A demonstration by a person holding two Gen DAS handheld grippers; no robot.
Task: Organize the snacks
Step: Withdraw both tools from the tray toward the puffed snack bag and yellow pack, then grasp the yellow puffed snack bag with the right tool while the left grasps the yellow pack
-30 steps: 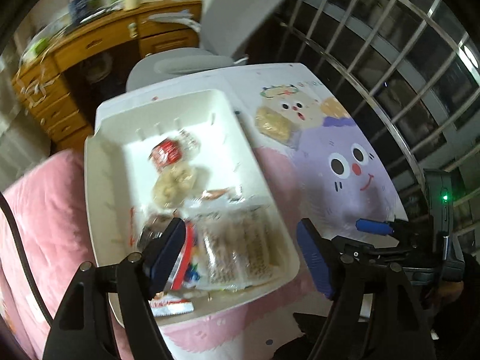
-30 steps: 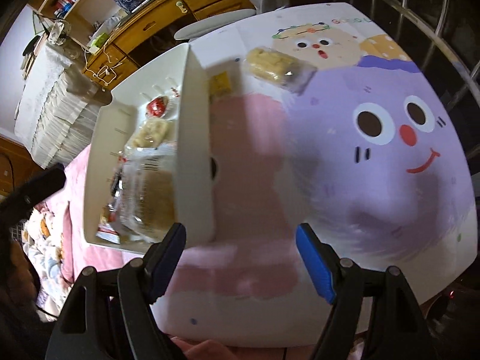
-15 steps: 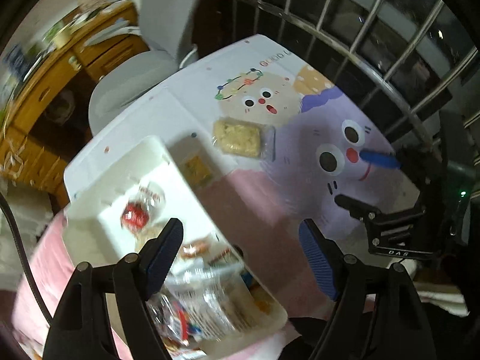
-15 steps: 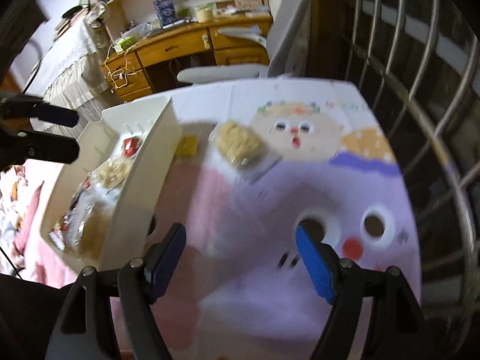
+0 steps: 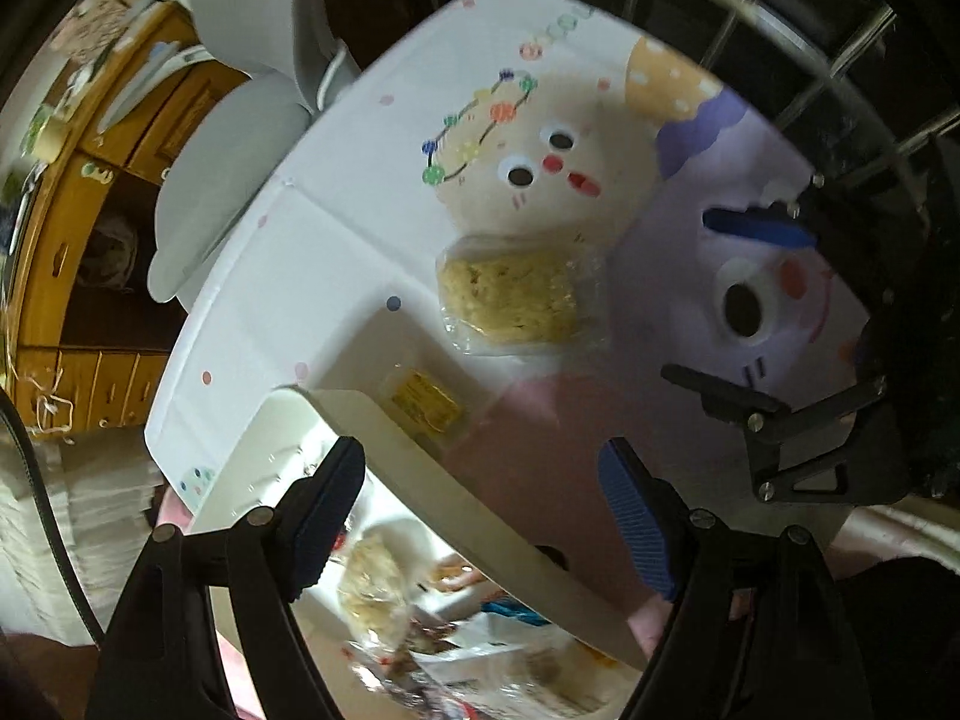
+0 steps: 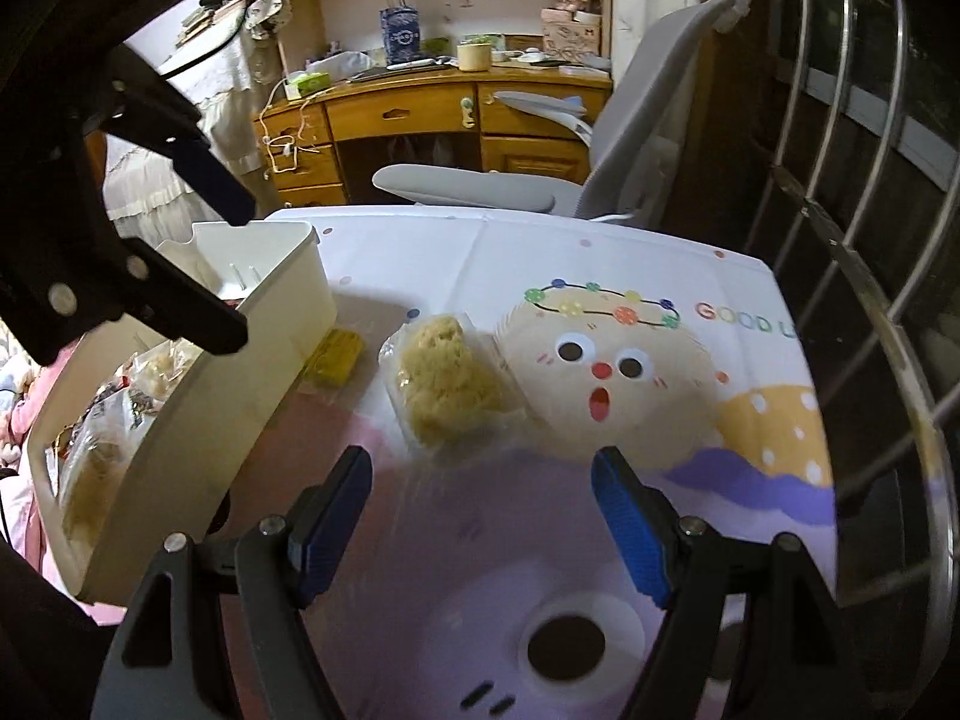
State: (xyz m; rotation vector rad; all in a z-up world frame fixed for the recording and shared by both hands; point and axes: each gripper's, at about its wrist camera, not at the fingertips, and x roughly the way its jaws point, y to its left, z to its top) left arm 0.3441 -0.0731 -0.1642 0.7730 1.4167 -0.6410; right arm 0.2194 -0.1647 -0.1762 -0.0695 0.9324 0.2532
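Left gripper [image 5: 480, 516] – jaws wide, empty – hangs over the bin [image 5: 420, 474] wall. Right gripper [image 6: 480, 516], also wide, holds nothing; the noodle pack [image 6: 447, 387] lies at 12 o'clock, untouched.

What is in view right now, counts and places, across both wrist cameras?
white plastic bin: one, white, left part of the table, wrapped snacks inside
clear-wrapped pale yellow crumbly snack: one, on the cloth right of the bin
small yellow packet: one, yellow, on the cloth against the bin's wall
cartoon-print tablecloth: one, white, pink and purple, covers the table
grey office chair: one, behind the table
wooden desk: one, brown, behind the chair, cluttered top
metal railing: one, right of the table
left gripper: fingers blue, open, over the bin's wall
right gripper: fingers blue, open, empty, near the crumbly snack
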